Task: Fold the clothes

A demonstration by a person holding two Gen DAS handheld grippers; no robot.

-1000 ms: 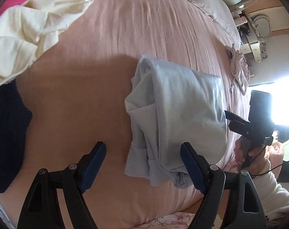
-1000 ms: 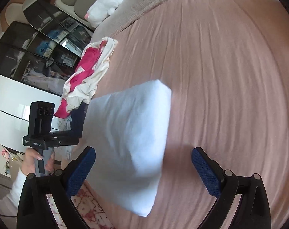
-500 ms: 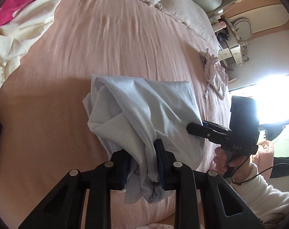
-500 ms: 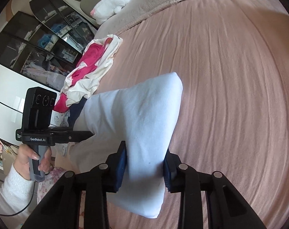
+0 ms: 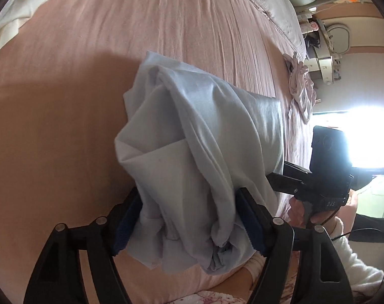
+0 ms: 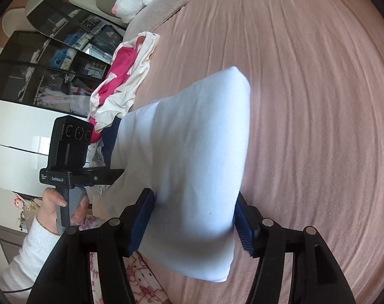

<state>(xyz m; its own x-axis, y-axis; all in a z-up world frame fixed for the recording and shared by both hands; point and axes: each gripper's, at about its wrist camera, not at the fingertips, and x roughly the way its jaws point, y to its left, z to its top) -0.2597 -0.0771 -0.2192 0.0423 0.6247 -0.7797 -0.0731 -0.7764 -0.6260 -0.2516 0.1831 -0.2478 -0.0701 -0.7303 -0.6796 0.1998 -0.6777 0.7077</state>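
Note:
A folded pale blue garment [image 5: 199,157] lies on the pink bed [image 5: 65,126]. My left gripper [image 5: 189,223] has its blue pads on either side of the garment's bunched near end, jaws partly apart with the cloth between them. My right gripper [image 6: 194,217] straddles the smooth opposite end of the same garment [image 6: 189,147], pads [image 6: 243,228] touching its sides. The garment is lifted slightly between both grippers. Each gripper shows in the other's view, the right one [image 5: 318,177] and the left one [image 6: 70,157].
A pile of cream and pink clothes [image 6: 126,76] and a dark navy garment [image 6: 110,134] lie at the bed's edge. A small pale pink garment [image 5: 300,93] lies near the far side. Pillows [image 5: 275,2] and a white plush toy [image 6: 136,0] sit at the head. A floral sheet [image 6: 141,278] shows below.
Both grippers closed from wide open onto the garment's ends, pinched it tight half a second ago, and now their jaws stand wider with the cloth still between. The garment has bunched and risen.

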